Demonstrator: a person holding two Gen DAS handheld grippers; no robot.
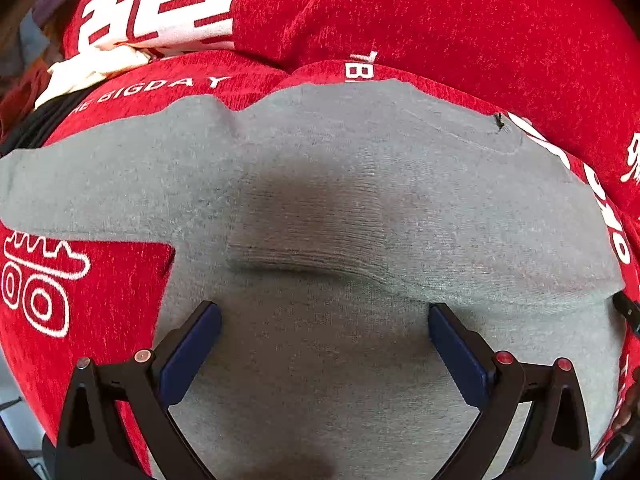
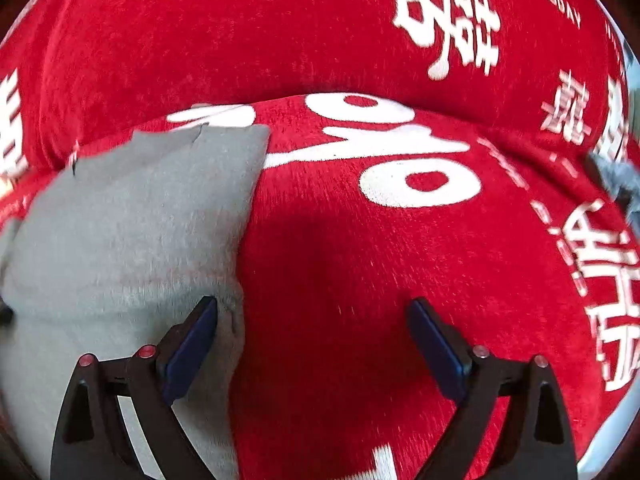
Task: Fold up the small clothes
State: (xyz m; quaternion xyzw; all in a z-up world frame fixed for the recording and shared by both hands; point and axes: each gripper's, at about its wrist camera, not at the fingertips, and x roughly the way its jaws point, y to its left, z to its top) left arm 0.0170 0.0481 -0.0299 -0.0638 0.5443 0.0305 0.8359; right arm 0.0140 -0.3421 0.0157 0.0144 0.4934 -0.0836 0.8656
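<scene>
Grey knit garment point(image 1: 360, 200), soft, light and limp, spread mid-frame on red printed cloth point(image 2: 360, 260); best pinched at lower-left edge point(image 2: 236, 312); left gripper point(image 1: 325, 312) and right gripper point(image 2: 312, 308) fingers wide, empty.

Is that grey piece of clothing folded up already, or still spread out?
Mostly spread out. The grey garment lies nearly flat on the red cloth, with one raised crease; neither open gripper holds it.

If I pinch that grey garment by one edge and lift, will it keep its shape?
Probably not. The grey garment already shows soft ridges and dips, so it likely droops. Its knit looks thin, probably light. On the fuzzy red cloth it may drag rather than slide.
</scene>
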